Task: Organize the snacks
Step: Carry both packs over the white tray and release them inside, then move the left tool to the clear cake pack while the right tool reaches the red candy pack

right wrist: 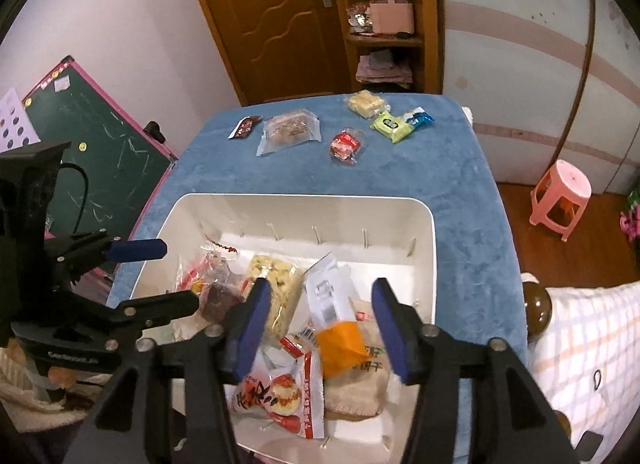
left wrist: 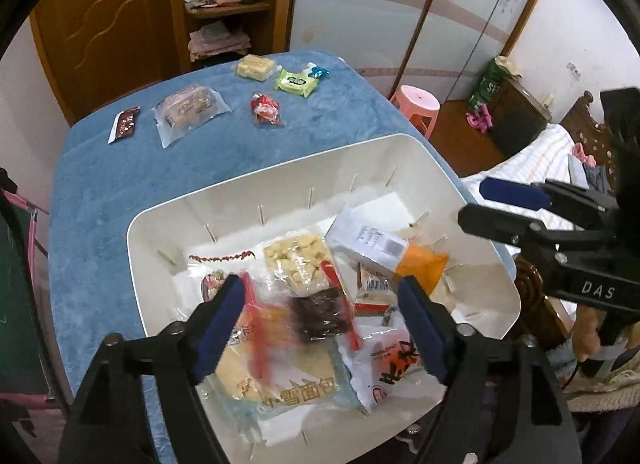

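Left gripper (left wrist: 324, 328) jaws spread above the white bin (left wrist: 256, 183), gripping nothing, right gripper (right wrist: 318, 328) likewise spread and empty, snack packets (right wrist: 280, 380) heaped in the bin at the table's near edge, more snacks (left wrist: 192, 111) along the blue-covered table's (left wrist: 100, 191) far edge.

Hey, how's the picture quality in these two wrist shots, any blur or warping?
Left wrist view: the clear red-striped snack packet between the open left gripper is smeared by motion blur; the white plastic bin bulges from fisheye warping. Right wrist view: mostly sharp, dark corner vignetting, blue tablecloth edges bowed.
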Available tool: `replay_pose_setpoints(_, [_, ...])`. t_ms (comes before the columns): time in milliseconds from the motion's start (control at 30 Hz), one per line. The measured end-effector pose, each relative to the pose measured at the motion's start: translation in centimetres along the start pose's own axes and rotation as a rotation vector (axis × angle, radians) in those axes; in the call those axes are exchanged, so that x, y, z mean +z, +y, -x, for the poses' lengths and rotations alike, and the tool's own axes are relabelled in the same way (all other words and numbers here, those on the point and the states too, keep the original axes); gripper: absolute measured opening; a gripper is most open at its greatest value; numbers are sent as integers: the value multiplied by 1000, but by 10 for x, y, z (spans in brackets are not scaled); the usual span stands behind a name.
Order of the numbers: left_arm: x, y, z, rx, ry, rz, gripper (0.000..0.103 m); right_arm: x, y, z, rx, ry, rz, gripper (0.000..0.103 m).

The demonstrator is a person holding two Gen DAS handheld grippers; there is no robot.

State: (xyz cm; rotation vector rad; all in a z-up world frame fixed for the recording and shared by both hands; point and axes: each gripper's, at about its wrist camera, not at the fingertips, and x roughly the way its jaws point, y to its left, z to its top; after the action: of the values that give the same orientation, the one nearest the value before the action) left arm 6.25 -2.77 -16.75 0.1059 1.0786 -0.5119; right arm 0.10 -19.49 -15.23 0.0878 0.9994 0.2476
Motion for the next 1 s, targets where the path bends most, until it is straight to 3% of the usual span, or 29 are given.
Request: replay_pose_setpoints(1000, [1, 12, 2, 62, -7, 41, 83, -3, 14, -12, 5, 37, 37, 55])
